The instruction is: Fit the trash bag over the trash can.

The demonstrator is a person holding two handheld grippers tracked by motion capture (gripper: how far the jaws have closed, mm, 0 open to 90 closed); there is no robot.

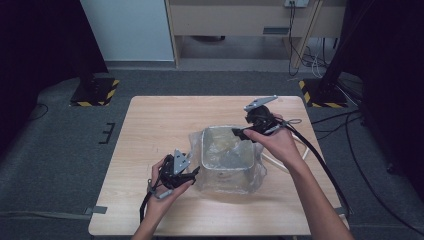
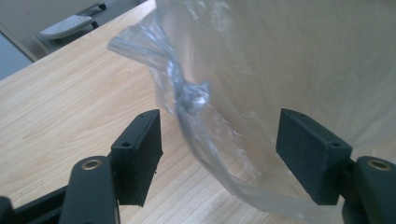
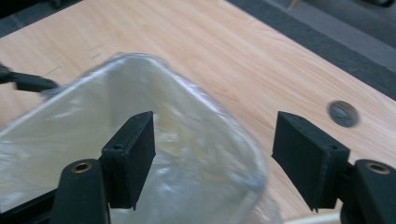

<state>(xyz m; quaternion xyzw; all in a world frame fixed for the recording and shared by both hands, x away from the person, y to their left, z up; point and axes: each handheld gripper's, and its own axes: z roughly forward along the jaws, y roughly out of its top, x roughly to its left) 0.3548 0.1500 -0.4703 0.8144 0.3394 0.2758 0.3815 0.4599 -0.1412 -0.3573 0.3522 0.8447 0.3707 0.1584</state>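
A clear plastic bag [image 1: 255, 170] is being fitted over a square bin [image 1: 226, 157] mid-worktop [image 1: 150, 125]. Left gripper [image 1: 192, 173] and right gripper [image 1: 239, 133] are held apart, nothing clamped. Next, the loose bag edge beside the bin should be caught.

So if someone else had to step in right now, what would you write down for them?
Left hand-held gripper: open, at the near left side of the bin, with loose bag plastic between its jaws, not pinched.
Right hand-held gripper: open, over the bin's far right rim, gripping nothing.
Things: the bin stands mid-table; the clear bag sits inside it, and its edge spills outside in crumpled folds.
Done: bag is in the bin.
Left: probably to pull the edge neatly over the rim all round.
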